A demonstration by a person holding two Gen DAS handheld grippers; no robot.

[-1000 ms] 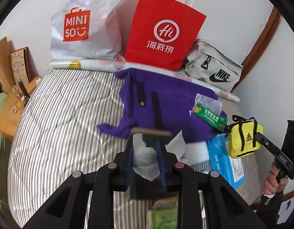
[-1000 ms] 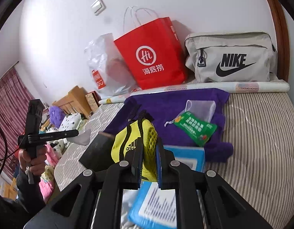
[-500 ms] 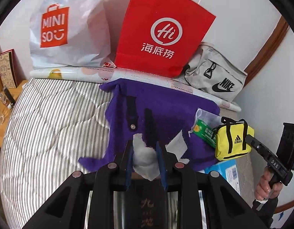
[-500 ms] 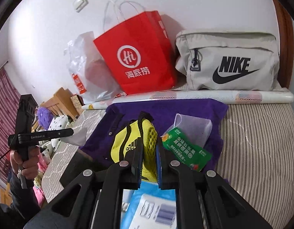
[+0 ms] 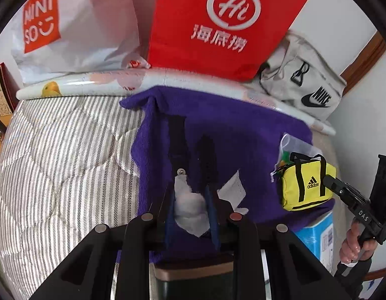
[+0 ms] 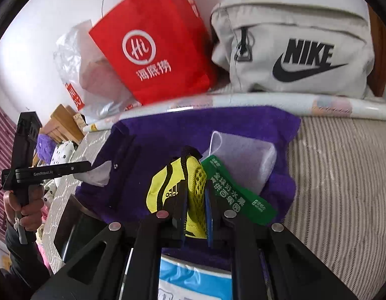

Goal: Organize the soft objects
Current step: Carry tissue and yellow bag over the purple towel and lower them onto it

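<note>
left tongs (image 5: 190, 210): black frame, blue pads, round silver screws | right tongs (image 6: 195, 210): black, blue pads, "DAS" marking | sleeve (image 6: 20, 270): dark

Striped bedspread (image 5: 67, 150) open leftward — bags crowd the wall, purple cloth (image 5: 243, 130) cluttered

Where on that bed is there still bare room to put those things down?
The striped quilt lies bare left of the purple towel, and another open stretch runs right of it, below the rolled mat. It is crowded on the towel around the green packet and along the wall, where the red bag and grey pouch stand.
</note>
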